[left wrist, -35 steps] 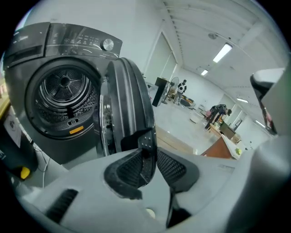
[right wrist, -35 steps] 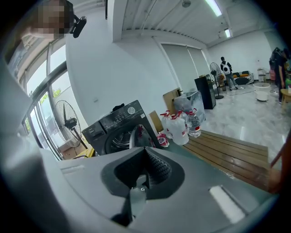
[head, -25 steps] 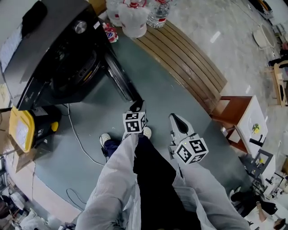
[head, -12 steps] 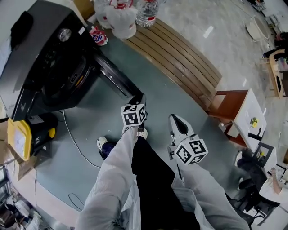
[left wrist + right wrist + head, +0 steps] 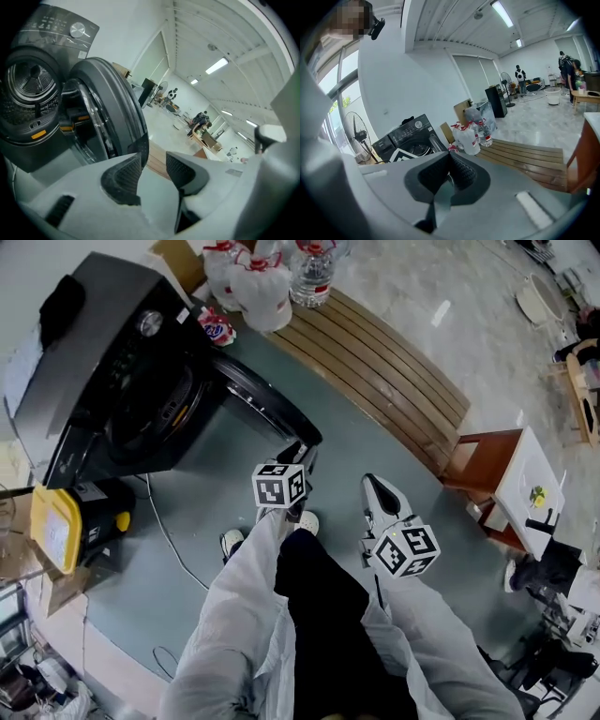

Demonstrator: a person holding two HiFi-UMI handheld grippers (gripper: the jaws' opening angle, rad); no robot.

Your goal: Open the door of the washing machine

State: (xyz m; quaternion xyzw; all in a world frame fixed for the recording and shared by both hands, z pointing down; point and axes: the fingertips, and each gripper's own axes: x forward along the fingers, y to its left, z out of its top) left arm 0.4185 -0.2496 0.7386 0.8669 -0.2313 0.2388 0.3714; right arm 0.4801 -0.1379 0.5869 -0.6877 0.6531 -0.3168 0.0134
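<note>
Grey L tongs (image 5: 302, 452) opening, empty, angled down by door (image 5: 267, 404).

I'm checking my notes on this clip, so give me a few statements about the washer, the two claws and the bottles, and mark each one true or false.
1. The washing machine has its door swung open. True.
2. The left claw is clamped on the door. False: its jaws stand apart and are opening. The door's edge is beside one pad and is not pinched.
3. The right claw is shut with nothing in it. True.
4. The water bottles stand on top of the washing machine. False: they stand beside it, at the end of the wooden slats.
</note>
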